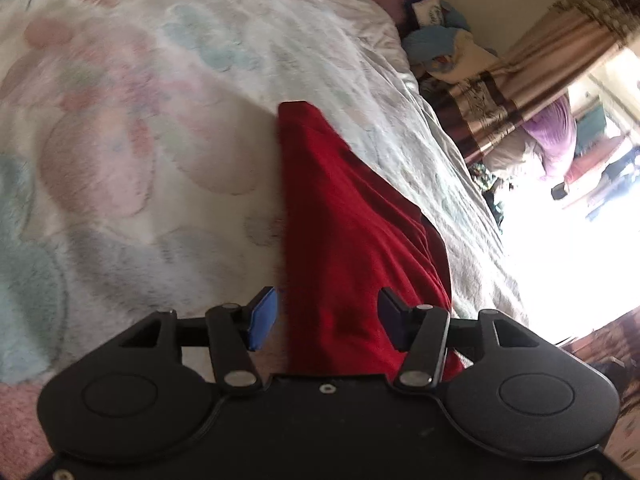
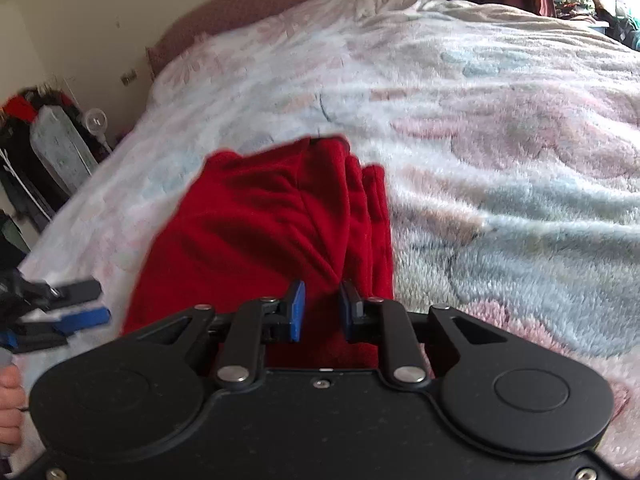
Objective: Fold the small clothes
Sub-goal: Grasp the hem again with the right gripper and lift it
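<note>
A red fleece garment (image 1: 340, 216) lies in a long folded strip on the flowered blanket (image 1: 132, 128). In the left wrist view my left gripper (image 1: 328, 316) stands open. The near end of the garment lies between its wide-set fingers, and the blue pad (image 1: 264, 316) stays clear of the cloth. In the right wrist view the garment (image 2: 256, 224) runs away from my right gripper (image 2: 322, 308), its pleats gathering toward the fingertips. The cloth sits between the narrowly parted pads, but the left pad's blue face (image 2: 298, 312) shows bare, so they do not press. The left gripper (image 2: 76, 304) appears open at the garment's left side.
The blanket (image 2: 500, 140) covers a wide bed with a maroon headboard (image 2: 256, 4). A bright doorway with a patterned curtain (image 1: 516, 88) and piled cloths (image 1: 440, 44) lie past the bed's far edge. Dark clutter and a small fan (image 2: 96, 120) stand by the wall. A hand (image 2: 10, 400) shows at the edge.
</note>
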